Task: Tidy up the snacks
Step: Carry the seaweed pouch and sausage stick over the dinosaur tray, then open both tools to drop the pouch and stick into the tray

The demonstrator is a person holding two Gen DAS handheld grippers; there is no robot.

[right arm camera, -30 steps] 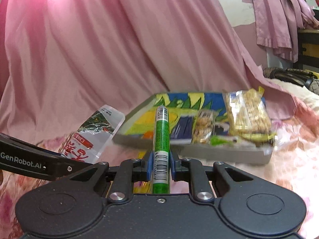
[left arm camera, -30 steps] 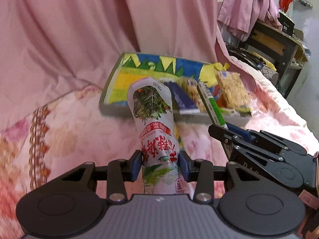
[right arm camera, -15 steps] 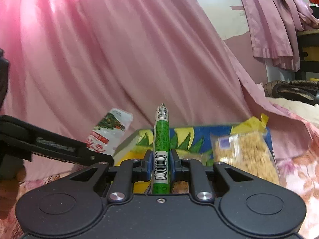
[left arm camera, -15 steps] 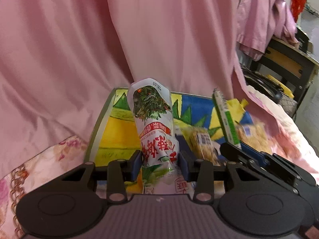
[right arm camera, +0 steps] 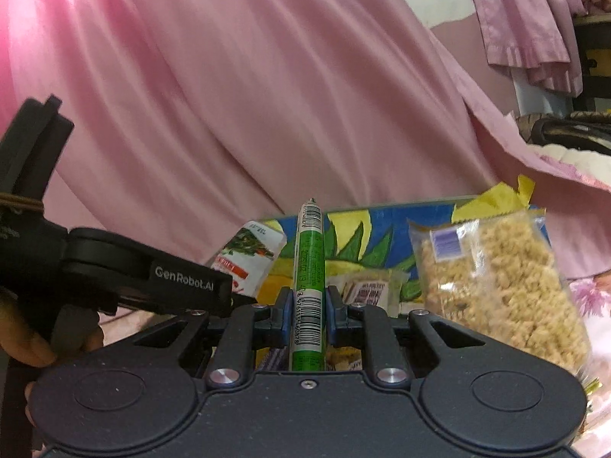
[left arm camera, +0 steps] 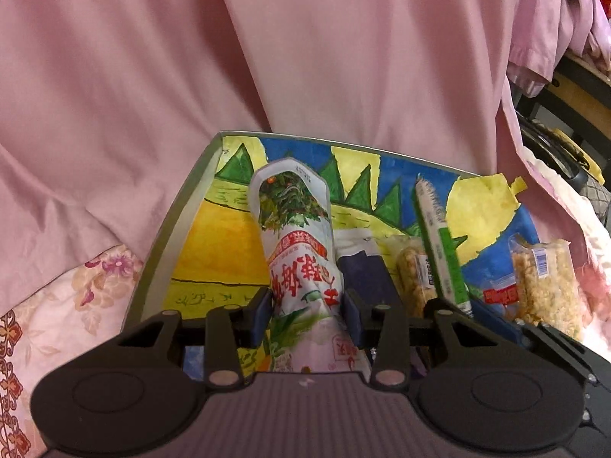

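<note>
My left gripper (left arm camera: pixel 305 316) is shut on a white pouch printed with greens and red characters (left arm camera: pixel 301 252), which stands upright over the left half of a painted tray (left arm camera: pixel 179 225). The same pouch (right arm camera: pixel 248 255) shows at left in the right wrist view. My right gripper (right arm camera: pixel 308 318) is shut on a slim green stick pack (right arm camera: pixel 311 267), also upright over the tray's middle. In the left wrist view the stick (left arm camera: pixel 439 252) stands to the pouch's right. In the tray lie a dark blue packet (left arm camera: pixel 362 274), a small crisp bar (left arm camera: pixel 410 274) and a clear bag of puffed rice cakes (right arm camera: pixel 496 286).
A pink sheet (left arm camera: pixel 305 57) hangs right behind the tray's far rim. Floral bedding (left arm camera: pixel 76 294) lies under and to the left of the tray. A desk with hung pink clothes (left arm camera: pixel 573 38) stands at far right. A hand (right arm camera: pixel 23 339) holds the left gripper.
Both grippers have travelled forward with their snacks, from the bedding in front of the tray to above it. The tray now looks much nearer and the grips are unchanged.
</note>
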